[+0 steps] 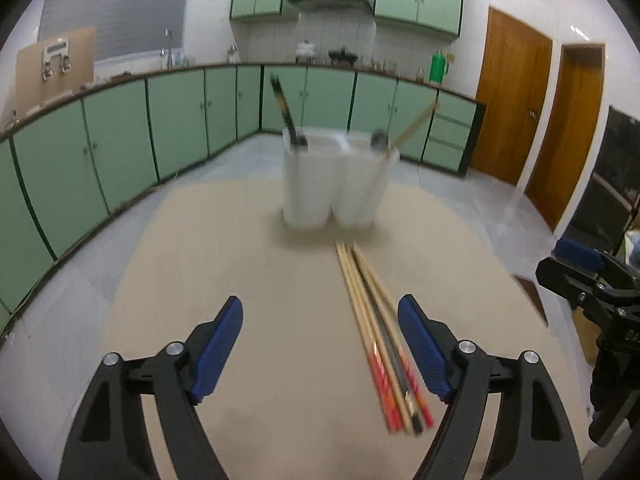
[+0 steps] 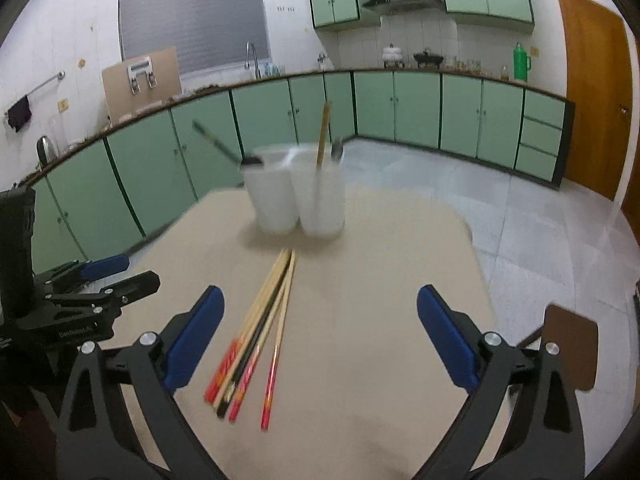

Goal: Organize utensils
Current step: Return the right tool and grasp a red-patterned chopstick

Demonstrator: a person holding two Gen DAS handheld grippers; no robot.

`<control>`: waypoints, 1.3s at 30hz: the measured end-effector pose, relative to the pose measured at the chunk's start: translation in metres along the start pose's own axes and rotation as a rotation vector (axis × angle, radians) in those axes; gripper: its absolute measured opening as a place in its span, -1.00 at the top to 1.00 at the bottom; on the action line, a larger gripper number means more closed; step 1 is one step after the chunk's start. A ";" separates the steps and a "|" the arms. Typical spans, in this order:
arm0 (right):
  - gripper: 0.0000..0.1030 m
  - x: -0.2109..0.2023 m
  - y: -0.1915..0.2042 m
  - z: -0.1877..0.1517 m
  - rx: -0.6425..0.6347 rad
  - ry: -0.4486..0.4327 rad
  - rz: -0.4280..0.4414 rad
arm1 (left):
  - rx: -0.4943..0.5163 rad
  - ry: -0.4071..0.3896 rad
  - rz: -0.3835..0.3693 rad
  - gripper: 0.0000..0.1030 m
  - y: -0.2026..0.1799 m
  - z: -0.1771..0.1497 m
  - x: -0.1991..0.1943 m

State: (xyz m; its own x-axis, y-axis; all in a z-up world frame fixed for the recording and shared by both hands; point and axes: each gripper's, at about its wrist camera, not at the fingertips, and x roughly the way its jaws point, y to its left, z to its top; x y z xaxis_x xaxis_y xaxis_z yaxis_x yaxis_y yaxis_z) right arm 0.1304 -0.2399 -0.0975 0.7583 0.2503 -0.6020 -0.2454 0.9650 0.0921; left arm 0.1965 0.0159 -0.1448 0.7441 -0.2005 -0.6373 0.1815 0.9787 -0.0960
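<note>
Several chopsticks with red and dark ends lie bundled on the beige table, pointing at a white two-part utensil holder. The holder has a dark utensil in its left cup and a wooden chopstick plus a spoon in its right cup. My left gripper hangs open above the table, the chopsticks just inside its right finger. My right gripper is open too, with the chopsticks near its left finger. Nothing is held.
The table stands in a kitchen with green cabinets all round. A brown chair seat sits at the table's right edge. The right gripper's body shows at the right in the left wrist view, the left gripper's body at the left in the right wrist view.
</note>
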 end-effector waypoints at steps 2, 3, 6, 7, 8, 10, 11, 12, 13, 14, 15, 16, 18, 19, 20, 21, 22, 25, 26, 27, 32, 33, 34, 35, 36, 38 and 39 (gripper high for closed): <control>-0.83 0.007 0.004 -0.016 0.010 0.035 -0.002 | 0.012 0.026 0.006 -0.53 0.000 -0.014 0.004; -0.83 0.010 0.006 -0.021 0.017 0.049 -0.002 | 0.016 0.041 0.012 -0.53 0.000 -0.022 0.006; -0.83 0.020 0.010 -0.043 0.016 0.097 -0.021 | 0.008 0.077 0.012 -0.53 0.001 -0.038 0.011; -0.83 0.023 0.012 -0.051 0.007 0.110 -0.031 | 0.006 0.085 0.012 -0.53 0.001 -0.042 0.013; -0.83 0.025 0.011 -0.056 0.007 0.117 -0.032 | 0.009 0.095 0.015 -0.53 0.001 -0.046 0.014; -0.83 0.030 0.014 -0.068 0.020 0.140 -0.028 | 0.024 0.108 0.031 -0.53 -0.001 -0.055 0.016; -0.82 0.032 0.015 -0.073 0.024 0.153 -0.025 | 0.028 0.119 0.036 -0.53 -0.002 -0.059 0.018; -0.77 0.035 0.016 -0.075 0.022 0.163 -0.023 | 0.027 0.127 0.036 -0.53 -0.001 -0.061 0.019; -0.71 0.036 0.017 -0.077 0.018 0.170 -0.021 | 0.025 0.132 0.036 -0.53 -0.001 -0.064 0.019; -0.55 0.038 0.020 -0.079 0.009 0.178 -0.019 | 0.023 0.138 0.038 -0.53 -0.001 -0.067 0.020; -0.46 0.041 0.024 -0.082 -0.006 0.195 -0.016 | 0.021 0.143 0.039 -0.53 0.000 -0.069 0.021; -0.43 0.043 0.025 -0.083 -0.010 0.205 -0.015 | 0.018 0.147 0.039 -0.53 0.000 -0.071 0.022; -0.29 0.046 0.027 -0.085 -0.013 0.220 -0.009 | 0.016 0.152 0.038 -0.53 0.000 -0.074 0.023; -0.24 0.048 0.028 -0.088 -0.017 0.227 -0.006 | 0.014 0.154 0.038 -0.53 0.000 -0.075 0.024; -0.13 0.050 0.030 -0.088 -0.024 0.238 -0.007 | 0.013 0.159 0.038 -0.53 -0.001 -0.076 0.025; -0.03 0.051 0.030 -0.089 -0.027 0.244 -0.006 | 0.012 0.163 0.038 -0.53 -0.001 -0.075 0.026; 0.01 0.051 0.031 -0.090 -0.030 0.251 -0.003 | 0.011 0.166 0.037 -0.53 -0.001 -0.076 0.027; 0.14 0.052 0.033 -0.091 -0.041 0.254 -0.010 | 0.010 0.172 0.032 -0.53 -0.003 -0.078 0.029; 0.19 0.053 0.034 -0.090 -0.045 0.255 -0.010 | 0.009 0.173 0.030 -0.53 -0.004 -0.078 0.030; 0.26 0.053 0.036 -0.091 -0.055 0.256 -0.011 | 0.007 0.174 0.028 -0.53 -0.004 -0.078 0.030; 0.77 0.054 0.044 -0.091 -0.089 0.259 0.006 | 0.010 0.180 0.008 -0.53 -0.010 -0.077 0.032; 0.89 0.054 0.045 -0.091 -0.092 0.259 0.008 | 0.011 0.183 0.001 -0.53 -0.012 -0.077 0.032; 0.88 0.053 0.045 -0.091 -0.091 0.259 0.008 | 0.011 0.188 -0.008 -0.53 -0.014 -0.077 0.033; 0.89 0.053 0.044 -0.091 -0.083 0.259 0.011 | 0.011 0.192 -0.014 -0.53 -0.015 -0.077 0.034; 0.89 0.053 0.042 -0.091 -0.074 0.259 0.011 | 0.014 0.197 -0.024 -0.53 -0.018 -0.077 0.035; 0.90 0.052 0.037 -0.091 -0.055 0.259 0.008 | 0.028 0.202 -0.029 -0.53 -0.023 -0.078 0.037; 0.90 0.052 0.034 -0.091 -0.051 0.259 0.006 | 0.037 0.206 -0.028 -0.53 -0.026 -0.078 0.039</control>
State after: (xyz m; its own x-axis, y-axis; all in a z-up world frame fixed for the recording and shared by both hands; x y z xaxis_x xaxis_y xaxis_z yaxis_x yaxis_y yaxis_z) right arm 0.1067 -0.2007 -0.1973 0.5782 0.2216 -0.7852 -0.2844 0.9568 0.0605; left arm 0.1701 -0.0141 -0.2269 0.5921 -0.2111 -0.7777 0.2268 0.9697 -0.0906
